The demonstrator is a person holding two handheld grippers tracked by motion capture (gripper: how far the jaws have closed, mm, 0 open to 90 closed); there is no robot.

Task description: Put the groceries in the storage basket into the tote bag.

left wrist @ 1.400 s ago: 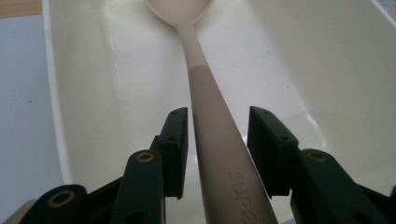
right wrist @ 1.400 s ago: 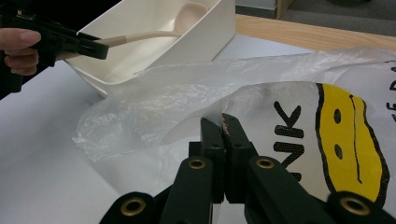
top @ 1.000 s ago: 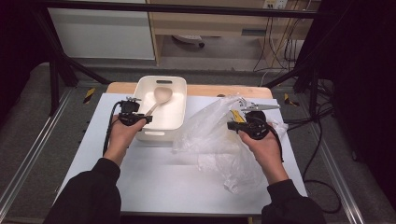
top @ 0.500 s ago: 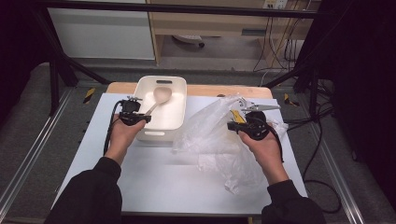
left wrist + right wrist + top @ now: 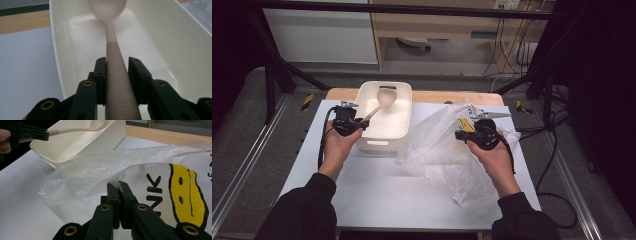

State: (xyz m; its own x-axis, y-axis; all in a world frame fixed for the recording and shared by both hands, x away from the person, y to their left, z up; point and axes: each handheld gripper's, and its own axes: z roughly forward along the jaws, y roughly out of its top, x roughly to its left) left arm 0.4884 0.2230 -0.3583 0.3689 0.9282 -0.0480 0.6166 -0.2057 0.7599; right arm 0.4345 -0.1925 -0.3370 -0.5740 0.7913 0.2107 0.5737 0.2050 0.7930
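Two grippers at work over a white table. Left gripper at the near left corner of a cream tub, jaws having just been closing, now clenched on the handle of a pale spoon; seen along the left gripper view, spoon handle between both pads, bowl lifted over the tub interior, near the far wall. Right gripper pinched tight on a fold of a clear plastic bag; in the right gripper view, film caught between the closed pads.

Edges and room: tub standing at the far middle of the table, far end over a strip of bare wood. Bag sprawled just right of the tub, close to its right wall, near end trailing toward the front right edge. Wide bare white surface at front centre and front left, between the two forearms. Left of the tub, a bare strip out to the table's left edge. Cables hanging beyond the right edge.

Writing: raised letters "SUP" on the spoon handle, rest hidden by the jaws. On the bag, black letters "NK" beside a yellow smiley face; more black print at the right border, cut off and unreadable.
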